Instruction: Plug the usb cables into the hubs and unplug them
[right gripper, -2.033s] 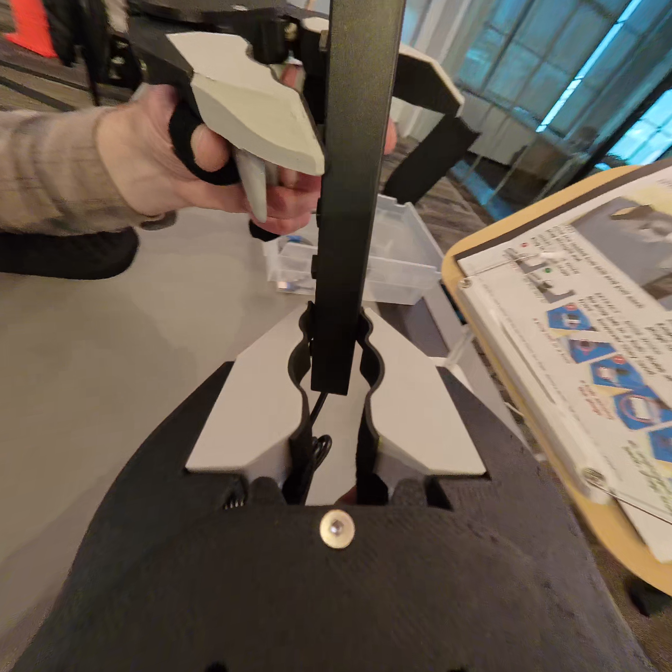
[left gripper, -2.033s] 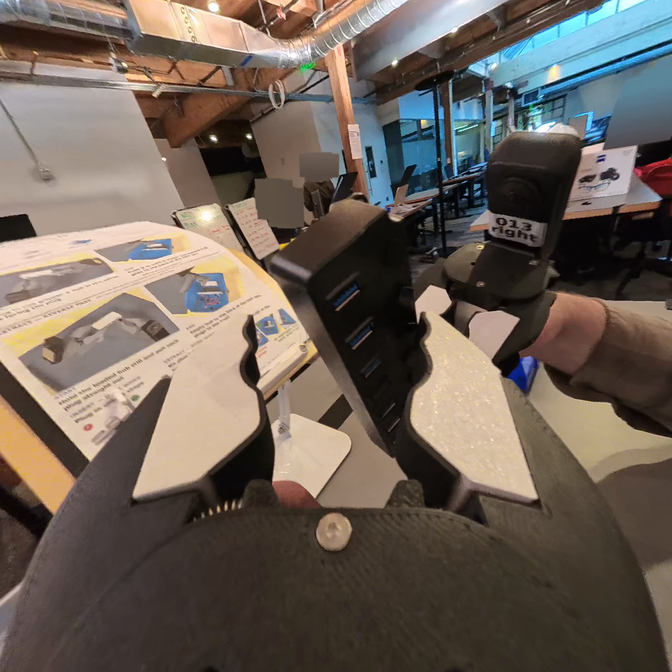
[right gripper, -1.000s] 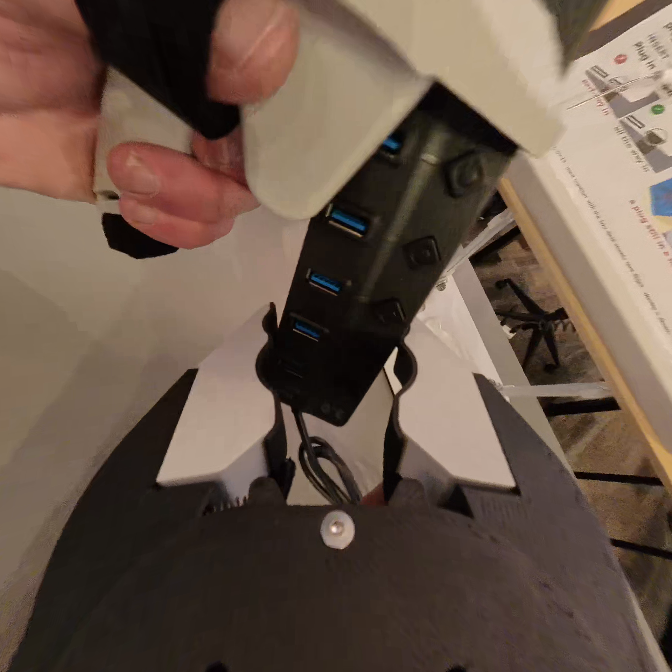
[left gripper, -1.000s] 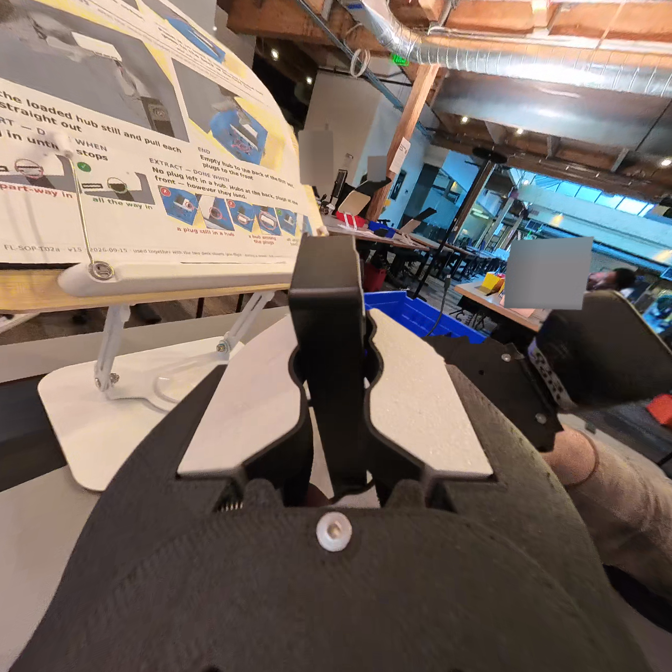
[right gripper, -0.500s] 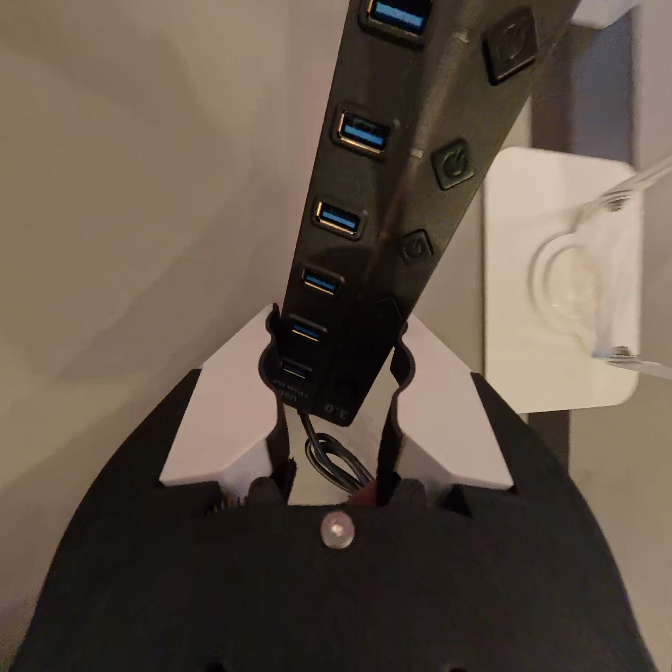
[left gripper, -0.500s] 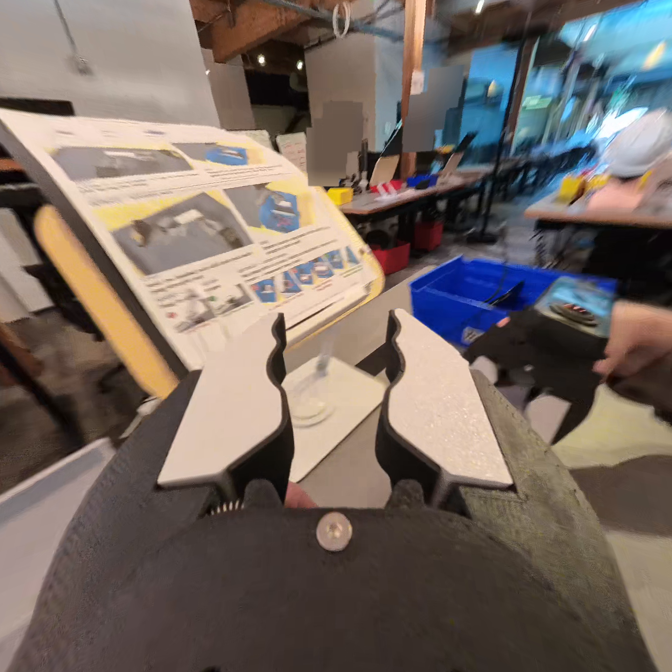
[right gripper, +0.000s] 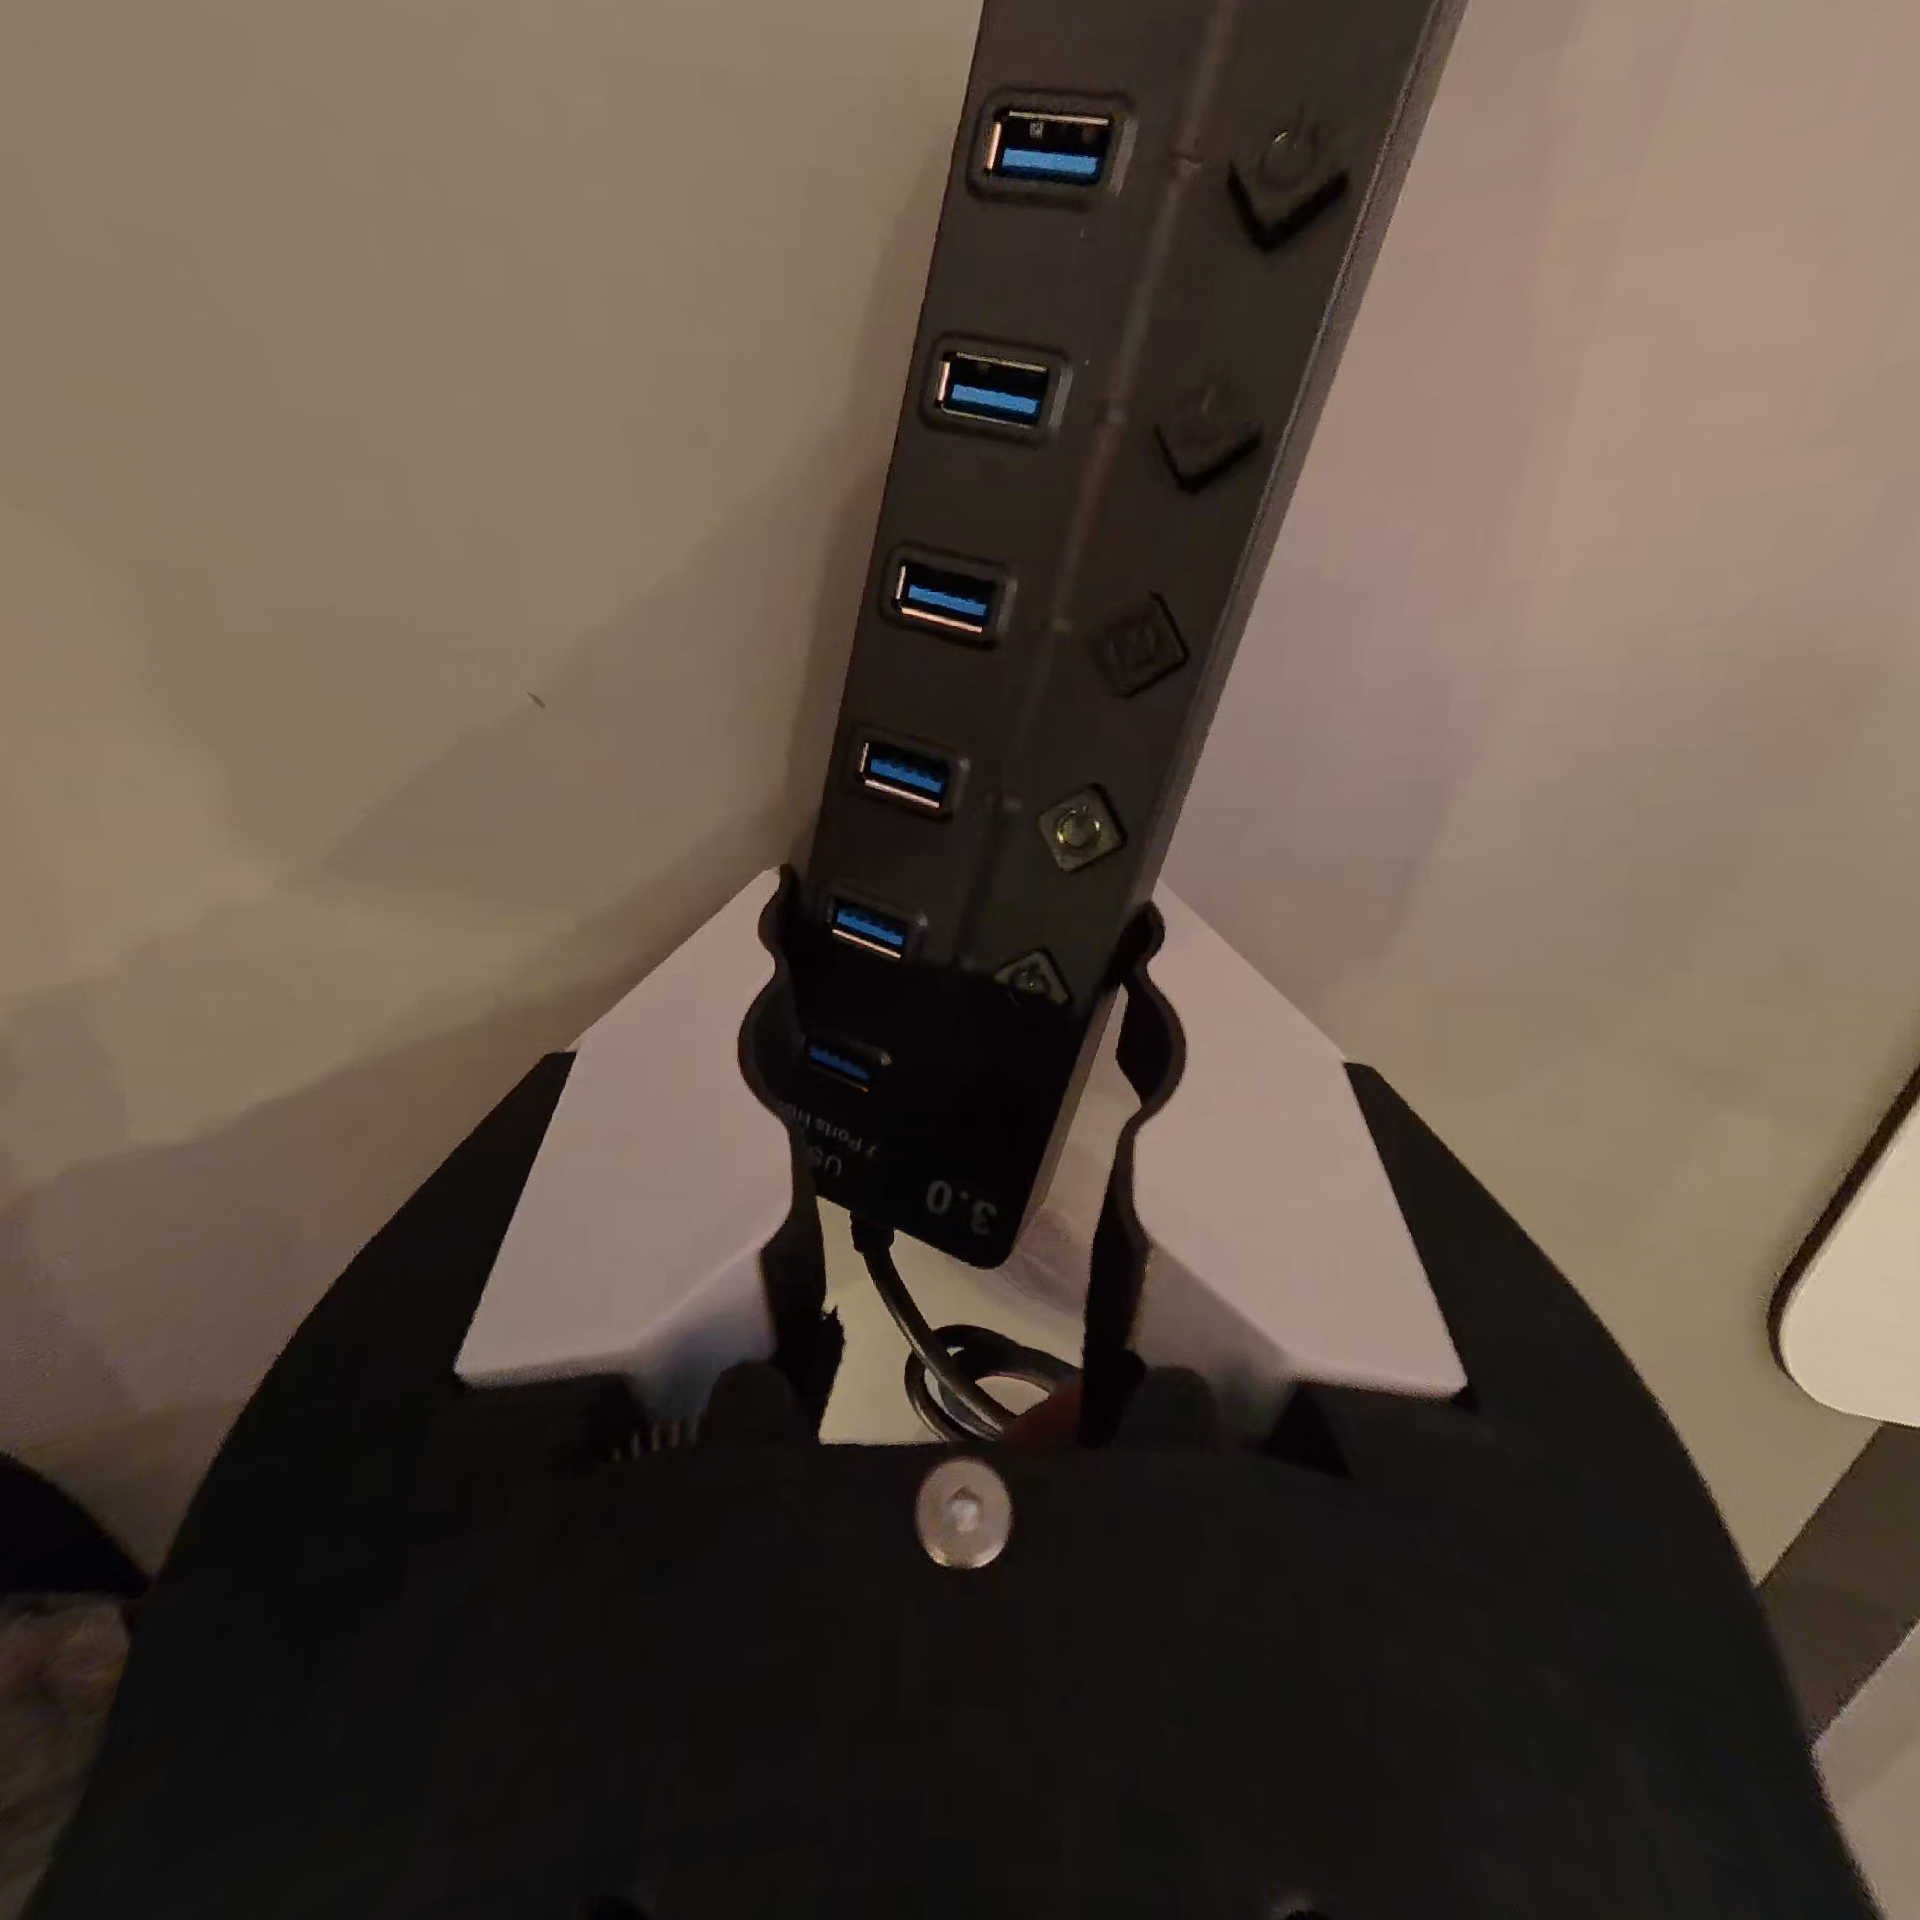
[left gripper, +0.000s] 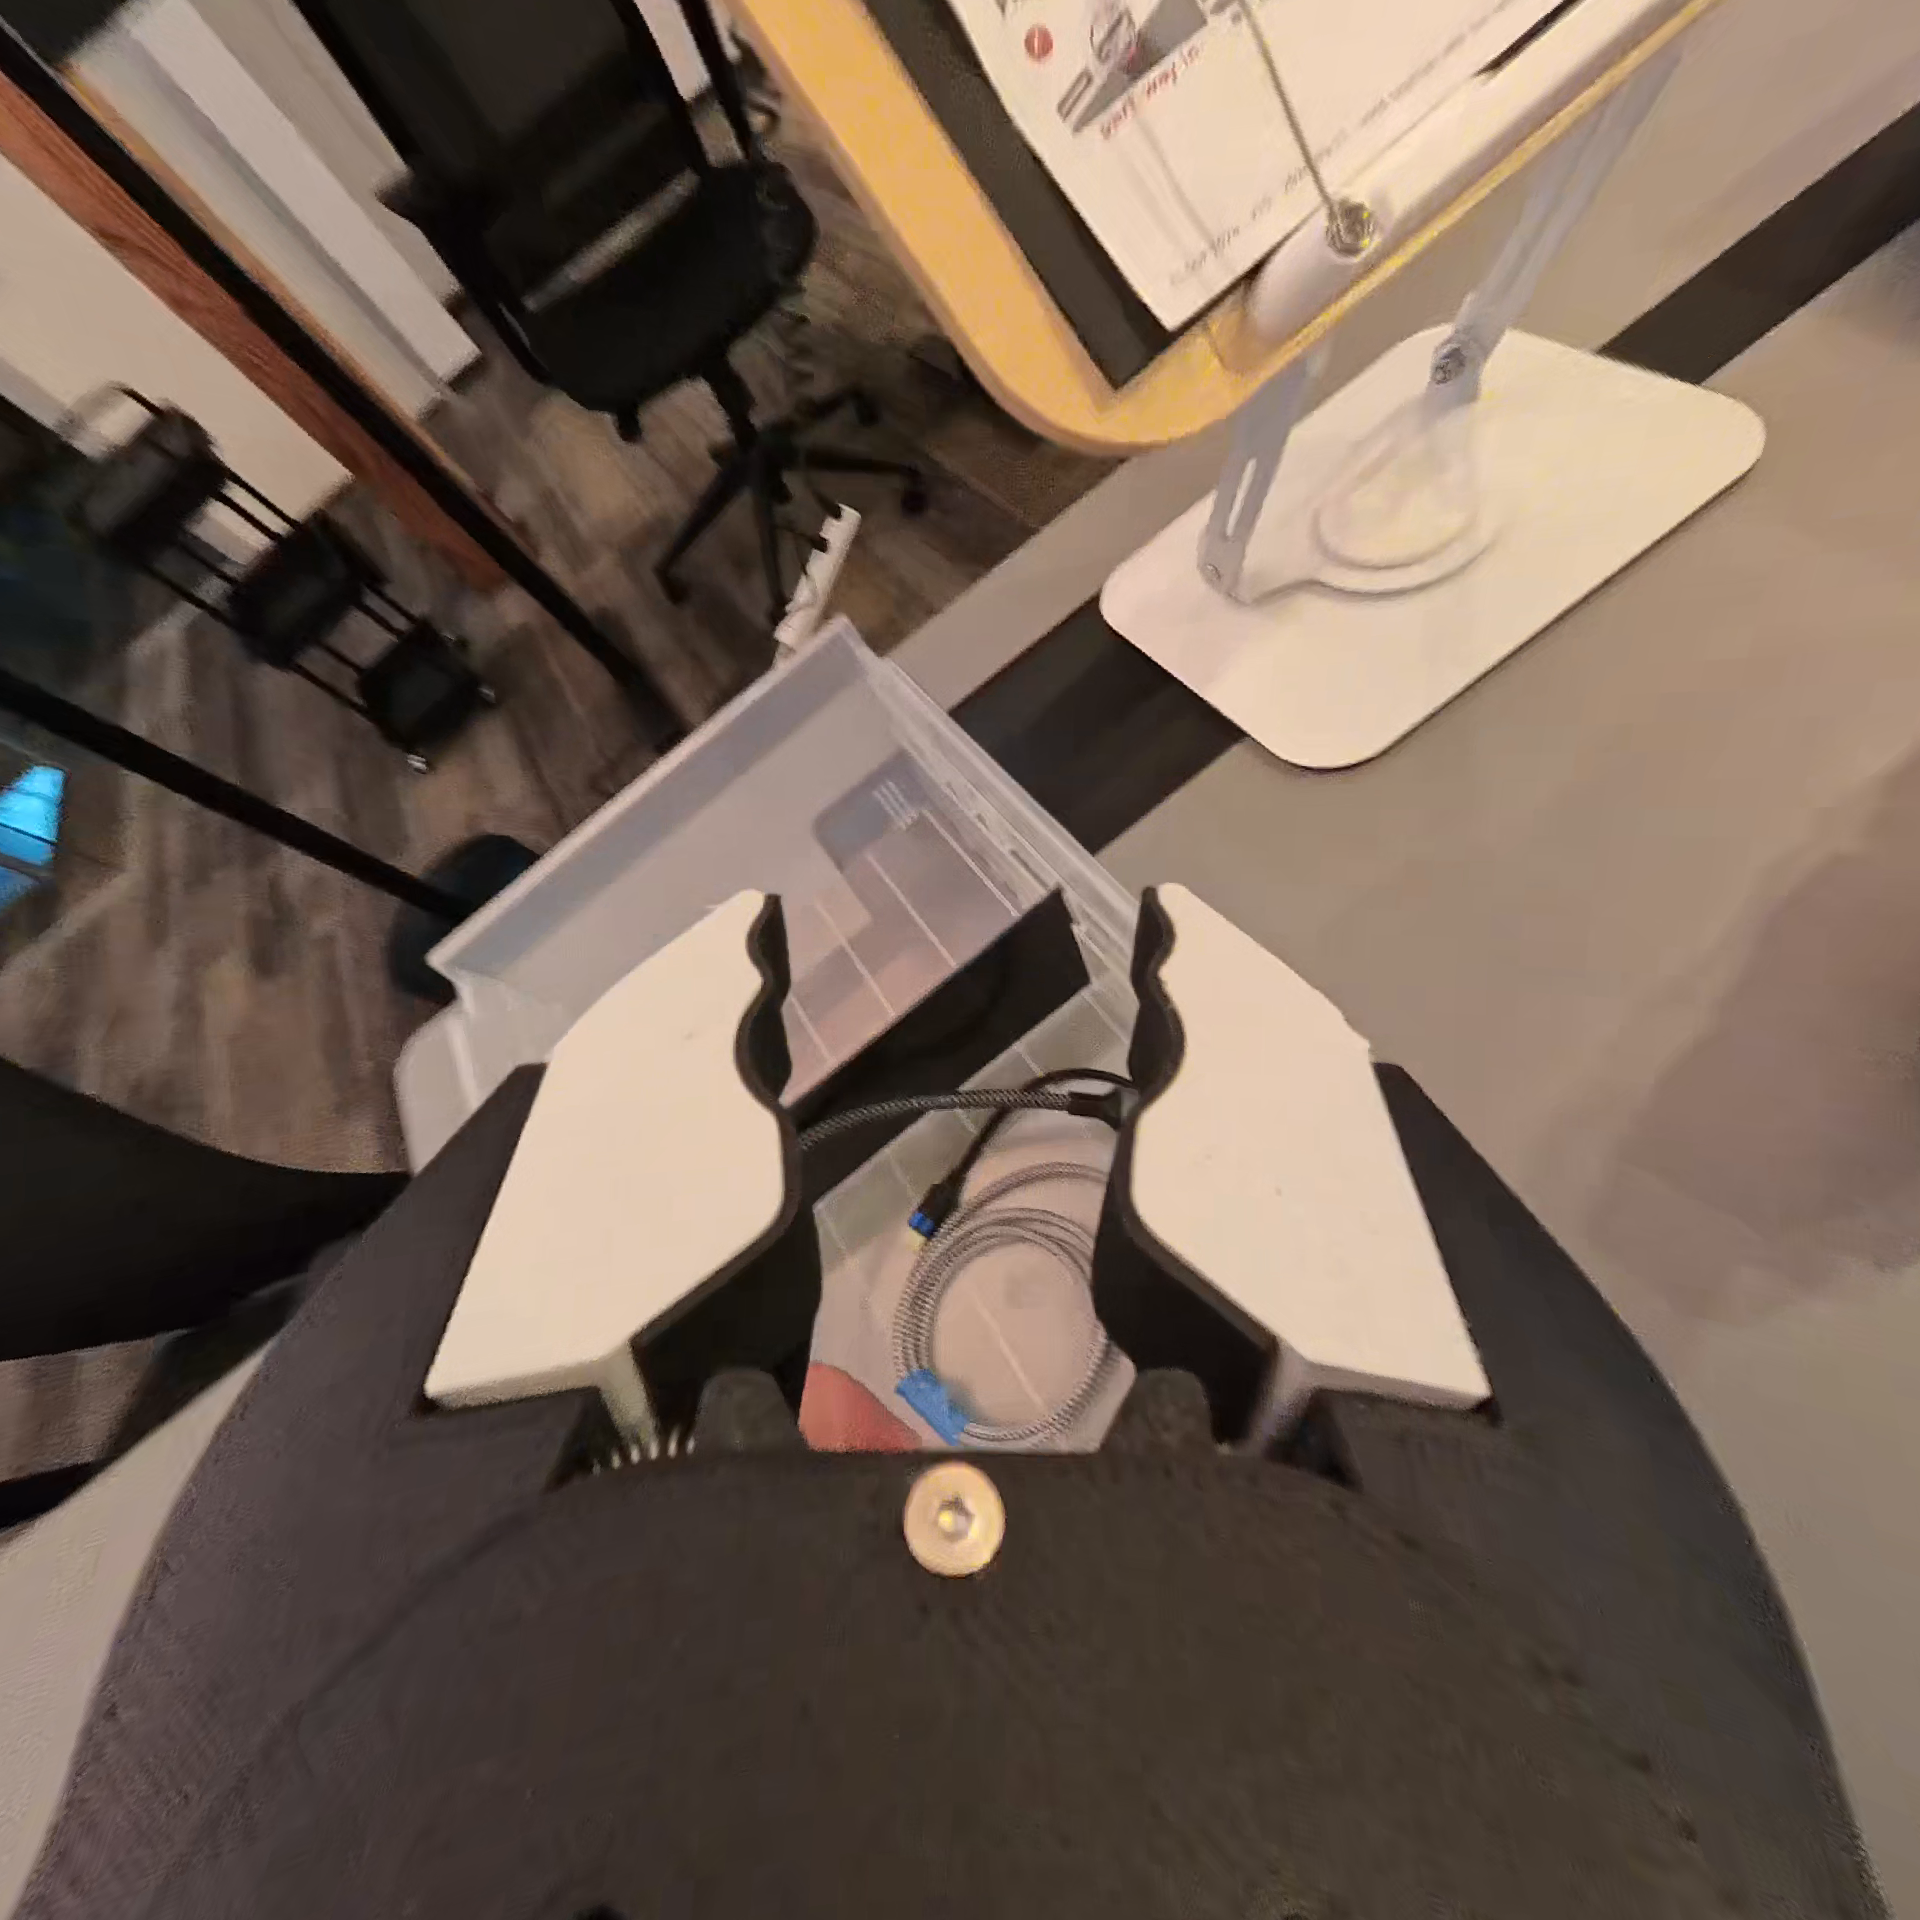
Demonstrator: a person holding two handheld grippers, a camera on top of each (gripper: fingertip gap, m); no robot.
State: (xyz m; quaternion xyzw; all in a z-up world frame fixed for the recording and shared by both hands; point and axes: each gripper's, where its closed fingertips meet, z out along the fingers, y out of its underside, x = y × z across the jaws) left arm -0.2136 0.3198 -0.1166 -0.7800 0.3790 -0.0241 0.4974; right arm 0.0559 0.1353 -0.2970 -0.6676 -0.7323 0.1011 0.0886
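Grey tabletop (left gripper: 1558,935), wood floor (left gripper: 208,935) beyond.

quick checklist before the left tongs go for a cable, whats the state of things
1. Right tongs clamped on the hub: ok, holding its cord end.
2. Hub ports free: ok, all blue ports in view are empty.
3. Left tongs open and empty: ok.
4. Cable within reach: ok, a braided cable lies coiled in the clear bin right under the left tongs.
5. Plug exposed for a grasp: cannot tell, a blue-tipped end shows but its angle is unclear.
6. Hub steady on the table: cannot tell.
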